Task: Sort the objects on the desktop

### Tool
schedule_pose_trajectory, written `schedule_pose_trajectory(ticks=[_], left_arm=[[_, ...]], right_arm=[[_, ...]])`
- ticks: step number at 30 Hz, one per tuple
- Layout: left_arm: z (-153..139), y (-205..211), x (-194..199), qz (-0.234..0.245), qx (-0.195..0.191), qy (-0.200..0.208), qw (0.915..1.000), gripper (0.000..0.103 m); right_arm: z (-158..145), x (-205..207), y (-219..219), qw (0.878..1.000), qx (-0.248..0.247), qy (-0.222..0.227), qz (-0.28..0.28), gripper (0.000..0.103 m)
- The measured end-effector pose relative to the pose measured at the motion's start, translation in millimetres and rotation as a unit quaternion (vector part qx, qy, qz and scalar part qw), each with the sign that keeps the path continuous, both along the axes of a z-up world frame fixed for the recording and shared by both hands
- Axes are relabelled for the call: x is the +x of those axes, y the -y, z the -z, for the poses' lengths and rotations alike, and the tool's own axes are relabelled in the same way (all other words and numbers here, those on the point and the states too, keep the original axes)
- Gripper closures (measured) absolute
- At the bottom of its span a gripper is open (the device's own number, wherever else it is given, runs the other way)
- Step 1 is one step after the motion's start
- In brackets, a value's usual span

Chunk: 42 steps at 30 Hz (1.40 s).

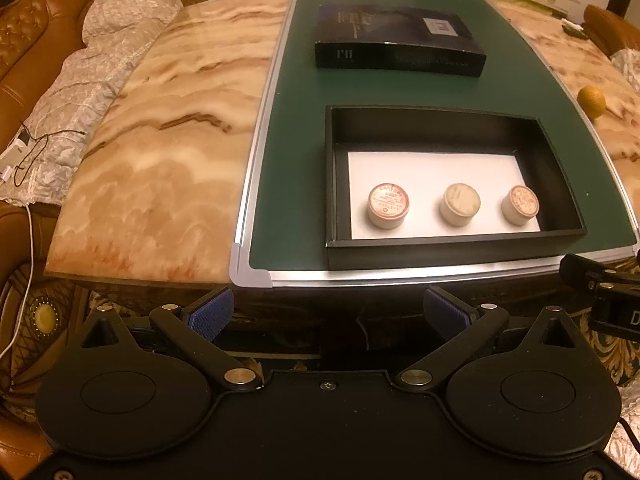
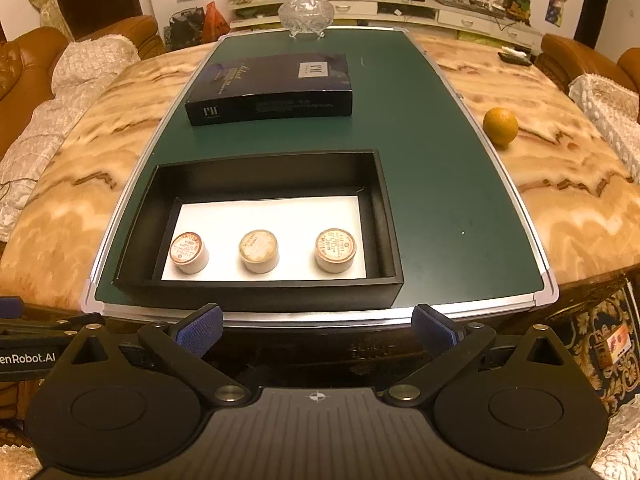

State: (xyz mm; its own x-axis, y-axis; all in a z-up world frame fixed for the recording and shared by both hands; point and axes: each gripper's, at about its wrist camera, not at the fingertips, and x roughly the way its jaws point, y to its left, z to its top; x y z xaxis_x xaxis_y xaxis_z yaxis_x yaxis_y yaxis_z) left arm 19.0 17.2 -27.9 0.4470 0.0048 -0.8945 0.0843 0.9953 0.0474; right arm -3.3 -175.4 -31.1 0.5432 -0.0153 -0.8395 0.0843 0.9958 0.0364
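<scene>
An open black box [image 1: 452,252] [image 2: 256,292] with a white floor stands on a green board [image 1: 296,140] [image 2: 440,200] near its front edge. Three small round capped jars stand upright in a row inside it: left [image 1: 388,205] [image 2: 189,252], middle [image 1: 460,204] [image 2: 259,250], right [image 1: 519,205] [image 2: 335,250]. The dark box lid [image 1: 400,42] [image 2: 272,88] lies further back on the board. My left gripper [image 1: 328,314] and right gripper [image 2: 318,330] are both open and empty, held below and in front of the table edge.
An orange [image 1: 591,101] [image 2: 500,126] lies on the marble table [image 1: 168,152] [image 2: 560,184] right of the board. A glass lidded bowl [image 2: 306,12] stands at the board's far end. Sofas with lace covers [image 1: 60,100] flank the table.
</scene>
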Motion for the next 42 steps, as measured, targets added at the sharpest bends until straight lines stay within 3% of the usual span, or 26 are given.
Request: schedule_pose_trajectory(ticks=[16, 21, 24, 30, 33, 37, 39, 42], left_arm=[[10.7, -5.2, 21.2, -0.006, 0.002, 0.0, 1.0, 0.0], [10.3, -6.4, 53.1, -0.002, 0.004, 0.009, 0.9999, 0.0], [5.1, -4.5, 85.1, 0.004, 0.013, 0.027, 0.9996, 0.0], [0.0, -4.0, 171.9, 0.006, 0.02, 0.057, 0.9982, 0.0], [6.7, -3.0, 223.5, -0.001, 0.017, 0.053, 0.9984, 0.0], [22.8, -4.3, 288.1, -0.012, -0.015, 0.033, 0.9993, 0.0], [30.9, -2.7, 317.6, -0.019, -0.025, 0.028, 0.9991, 0.0], [41.5, 3.7, 352.1, -0.012, -0.028, 0.028, 0.9992, 0.0]], right_arm=[[10.3, 20.6, -5.5, 1.0, -0.024, -0.01, -0.015, 0.0], [5.7, 44.8, 13.8, 0.999, 0.034, 0.016, -0.018, 0.0], [-0.8, 67.6, 26.4, 0.998, 0.056, 0.031, -0.019, 0.0], [-13.5, 141.1, 47.1, 0.999, 0.02, 0.036, -0.033, 0.0], [-15.5, 183.4, 59.9, 0.999, 0.002, 0.043, -0.029, 0.0], [-3.3, 243.8, 72.0, 0.998, -0.03, 0.046, -0.032, 0.0], [7.5, 273.8, 81.1, 0.998, -0.028, 0.043, -0.028, 0.0], [24.9, 315.7, 99.7, 0.999, 0.029, 0.033, -0.028, 0.0]])
